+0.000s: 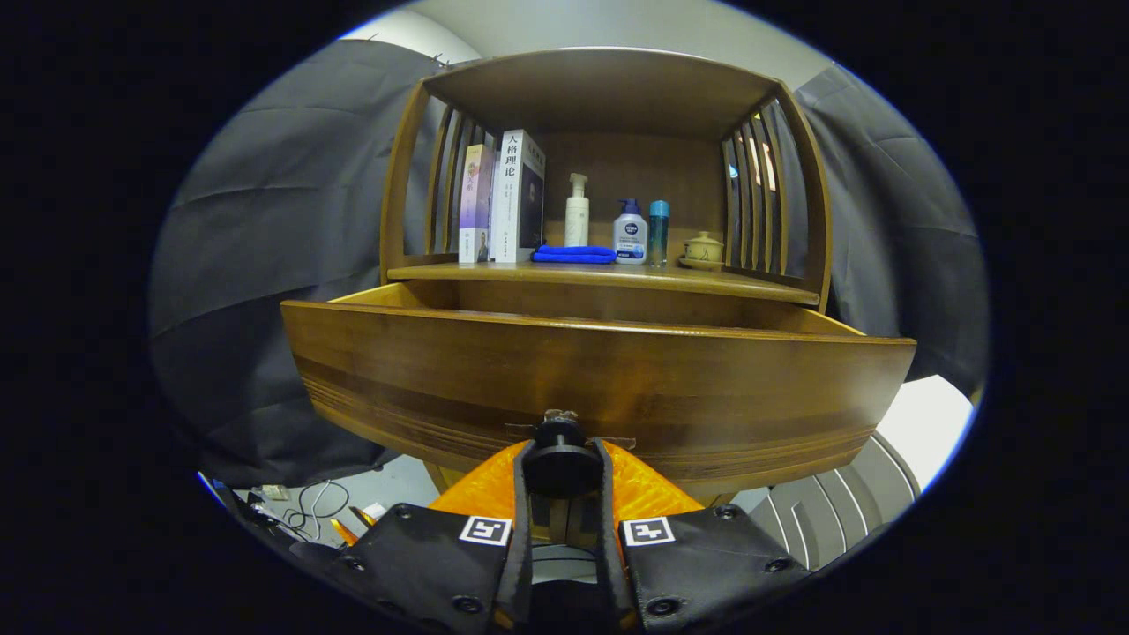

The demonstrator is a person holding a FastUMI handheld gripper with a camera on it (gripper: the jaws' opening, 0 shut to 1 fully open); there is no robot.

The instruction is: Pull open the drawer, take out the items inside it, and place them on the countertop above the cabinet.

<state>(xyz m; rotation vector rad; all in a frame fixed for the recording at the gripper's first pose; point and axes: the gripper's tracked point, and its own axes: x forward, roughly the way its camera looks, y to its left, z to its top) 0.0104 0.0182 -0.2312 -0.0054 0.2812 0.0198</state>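
Observation:
A wooden cabinet's drawer [600, 379] stands pulled out toward me, its broad front panel just beyond my fingers. My gripper [562, 463] is shut on the drawer's dark round knob [562, 467], one finger on each side of it. The drawer's inside is hidden behind its front panel. Above the drawer lies the countertop shelf [706, 280], roofed and with slatted sides.
On the countertop stand two upright books [503, 198], a folded blue cloth [573, 254], a white pump bottle [577, 212], a blue-capped bottle [631, 234], a teal can [659, 231] and a small lidded cup [703, 249]. Cables [313, 507] lie on the floor at the lower left.

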